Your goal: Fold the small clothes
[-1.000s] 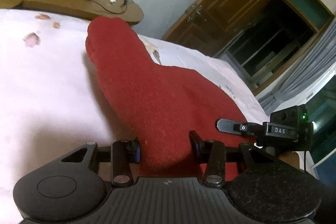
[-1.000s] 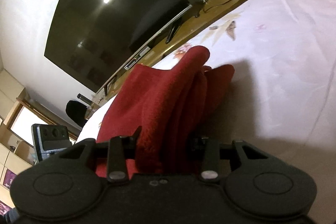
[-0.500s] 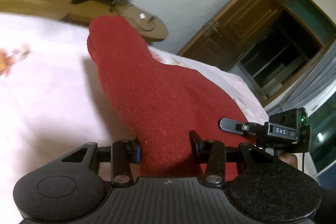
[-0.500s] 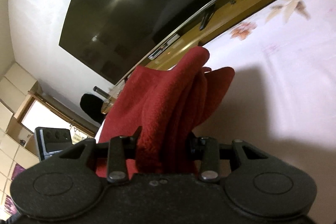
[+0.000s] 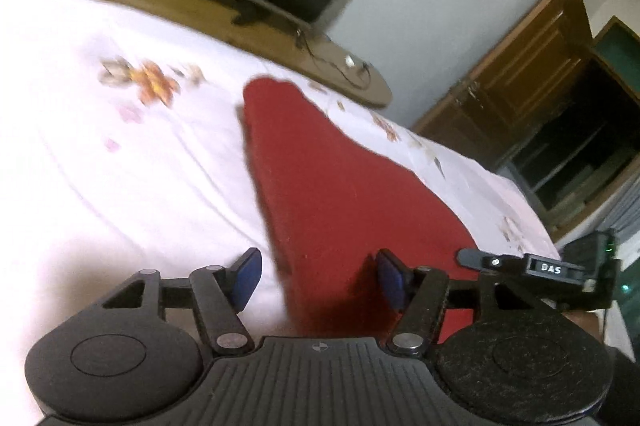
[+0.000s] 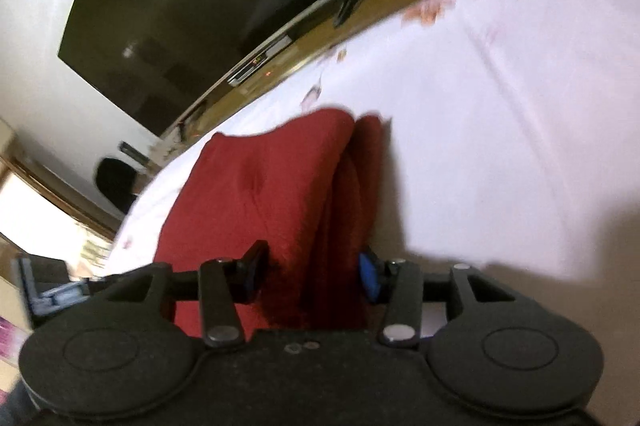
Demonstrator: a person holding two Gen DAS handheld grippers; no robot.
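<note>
Red garment lying on the pale bed sheet, both grippers spread around its near end.

Nearest, the left gripper [image 5: 318, 276] stands with its blue-padded fingers [image 5: 246, 276] parted, clear of the cloth on either side; the right gripper [image 6: 310, 272] is likewise spread, its pads just beside the folded edge, not pinching it. Between them the red garment [image 5: 340, 194] lies on the flowered sheet [image 5: 120, 166], narrowing toward its far end, layers stacked along its right side in the right wrist view. Farther off, a wooden TV bench [image 5: 256, 26] carries a dark television [image 6: 208, 10]; far right stands a brown cabinet [image 5: 528, 66].
</note>
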